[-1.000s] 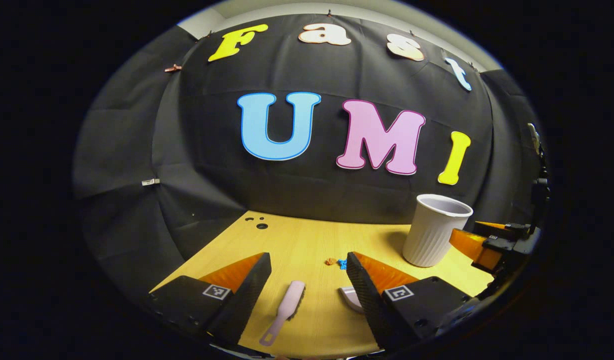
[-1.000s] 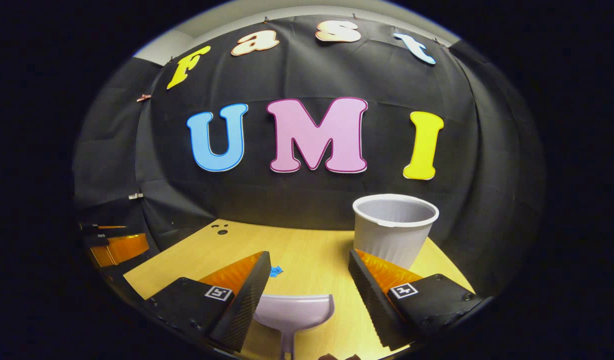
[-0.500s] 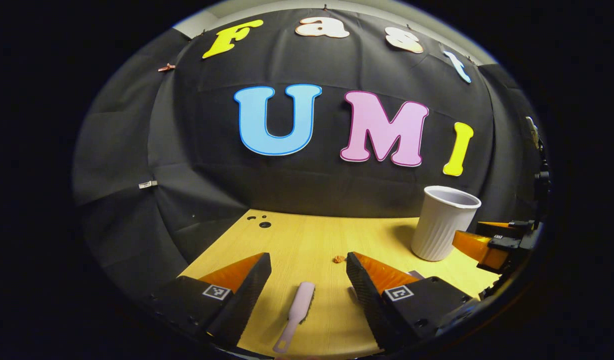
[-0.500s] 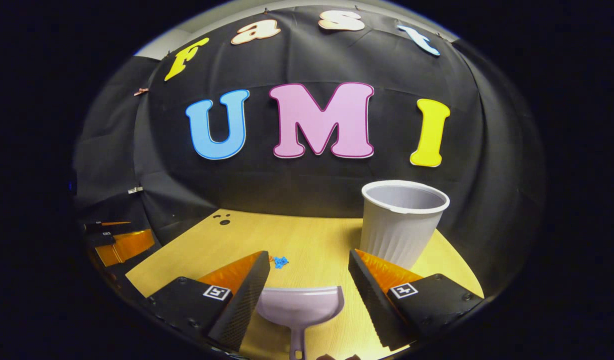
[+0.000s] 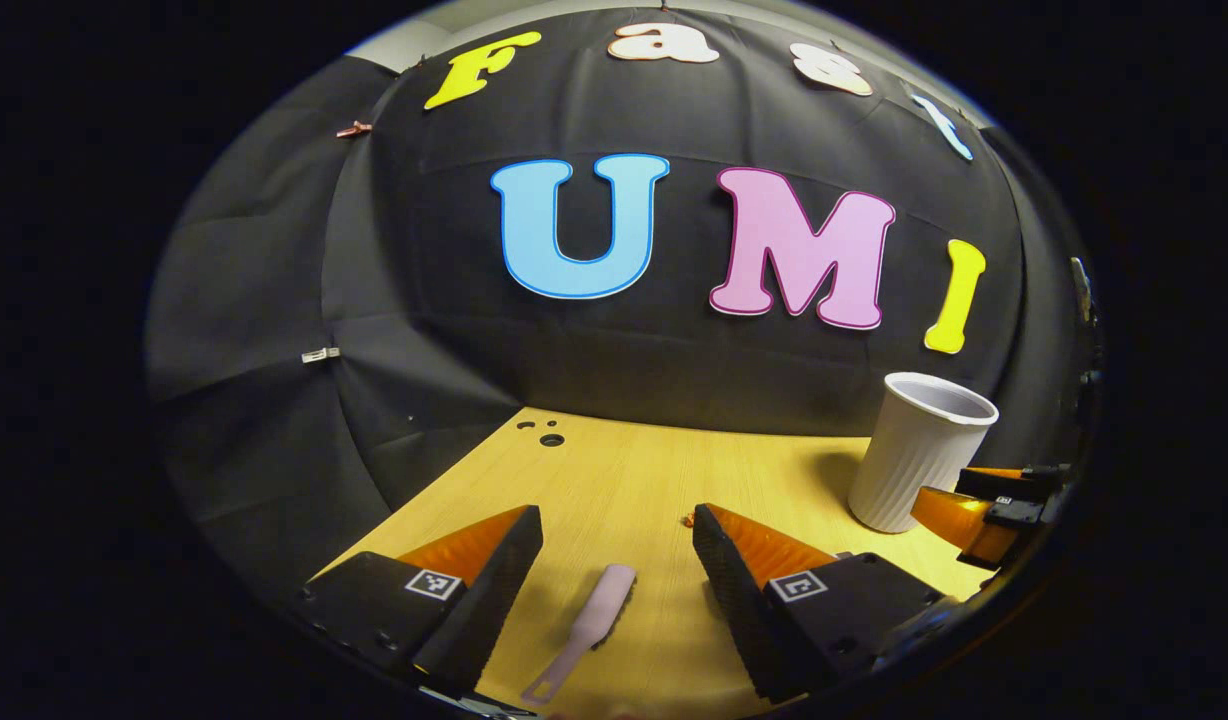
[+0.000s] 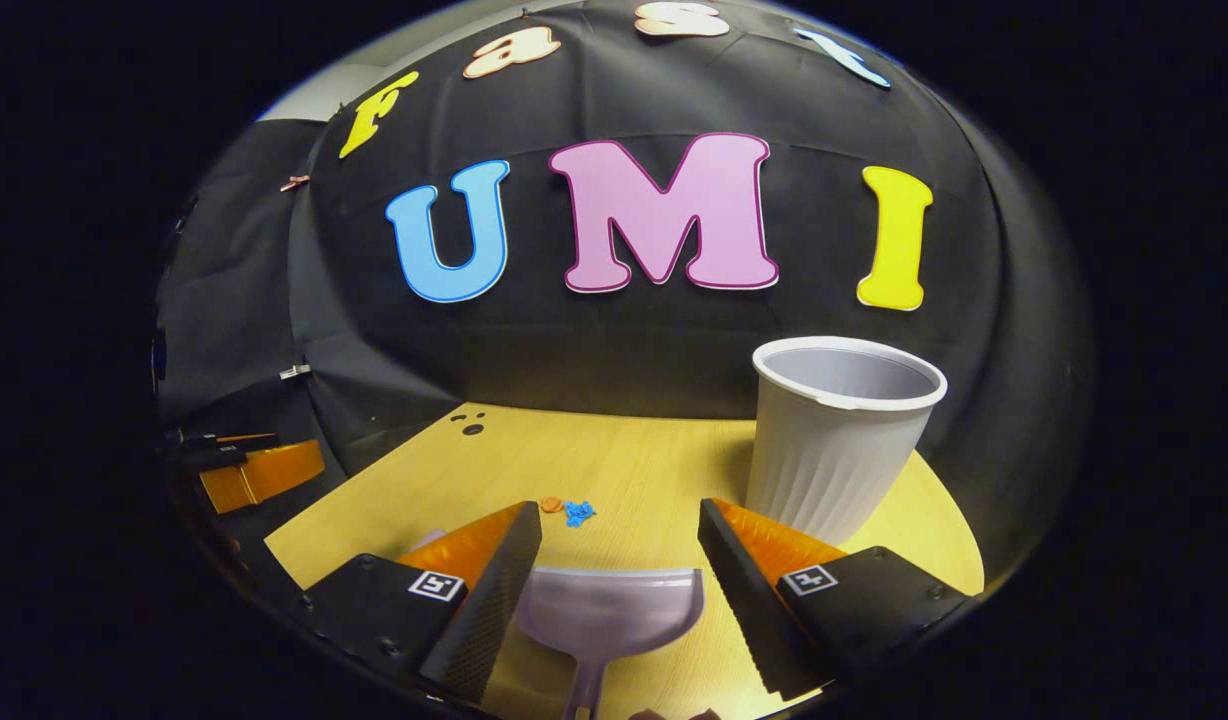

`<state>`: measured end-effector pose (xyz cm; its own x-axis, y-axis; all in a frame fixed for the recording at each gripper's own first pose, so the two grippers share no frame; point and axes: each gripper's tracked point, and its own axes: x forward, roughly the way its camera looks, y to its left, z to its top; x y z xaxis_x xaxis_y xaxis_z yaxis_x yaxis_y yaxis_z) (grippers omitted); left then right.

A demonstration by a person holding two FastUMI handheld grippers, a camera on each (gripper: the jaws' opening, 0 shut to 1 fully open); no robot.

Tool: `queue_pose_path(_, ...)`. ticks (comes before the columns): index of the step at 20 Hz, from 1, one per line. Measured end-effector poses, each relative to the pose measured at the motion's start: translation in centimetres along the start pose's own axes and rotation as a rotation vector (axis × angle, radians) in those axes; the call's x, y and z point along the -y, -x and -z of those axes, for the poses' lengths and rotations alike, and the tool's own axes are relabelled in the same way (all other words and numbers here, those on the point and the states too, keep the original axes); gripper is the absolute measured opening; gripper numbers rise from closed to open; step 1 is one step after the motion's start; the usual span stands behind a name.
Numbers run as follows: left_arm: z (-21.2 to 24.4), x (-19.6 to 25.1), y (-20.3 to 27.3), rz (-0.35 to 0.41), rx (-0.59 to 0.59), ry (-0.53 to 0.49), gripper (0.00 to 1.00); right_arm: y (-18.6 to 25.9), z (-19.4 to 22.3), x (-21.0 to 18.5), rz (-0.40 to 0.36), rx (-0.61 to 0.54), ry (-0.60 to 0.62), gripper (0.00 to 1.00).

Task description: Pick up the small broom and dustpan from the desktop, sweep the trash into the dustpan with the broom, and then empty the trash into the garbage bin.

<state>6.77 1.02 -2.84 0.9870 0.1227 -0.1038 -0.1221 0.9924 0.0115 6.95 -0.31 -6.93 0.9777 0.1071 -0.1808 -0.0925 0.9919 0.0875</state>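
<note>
A pale pink small broom [image 5: 592, 622] lies flat on the wooden desktop [image 5: 614, 470], handle toward me. My left gripper [image 5: 616, 520] is open, with a finger on each side of the broom and apart from it. A lilac dustpan [image 6: 614, 612] lies on the desk with its mouth facing away. My right gripper [image 6: 619, 510] is open around the dustpan without touching it. Orange and blue trash bits [image 6: 566, 510] sit just beyond the dustpan. One orange bit [image 5: 688, 520] peeks past my left gripper's right finger. The white ribbed garbage bin [image 6: 839, 440] stands upright at the right.
The bin [image 5: 924, 455] stands at the desk's far right in the left gripper view, with the right gripper [image 5: 984, 500] just beside it. The left gripper [image 6: 254, 470] hovers off the desk's left edge. Small holes [image 5: 546, 436] mark the far left corner. Black cloth walls the back.
My right gripper has moved forward, so the dustpan sits further in between its fingers and the bin looks larger. My left gripper has swung slightly left; the broom stays between its fingers.
</note>
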Motion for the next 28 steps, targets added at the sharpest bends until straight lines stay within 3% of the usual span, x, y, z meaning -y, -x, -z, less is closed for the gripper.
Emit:
queue_pose_path(12, 3.2, -3.1, -1.9, 0.097, -0.079, -0.016, 0.96, -0.2, 1.1, 0.5, 0.137, -0.055, 0.017, 0.99)
queue_pose_path(22, 5.8, -4.2, -0.3, 0.152, -0.132, 0.000, 0.96, 1.1, 2.0, -2.2, 0.111, -0.087, 0.045, 0.98)
queue_pose_path(28, 8.4, -3.5, -0.9, 0.181, -0.248, -0.009, 0.96, 1.0, 3.8, -3.2, 0.069, -0.139, 0.045, 0.98)
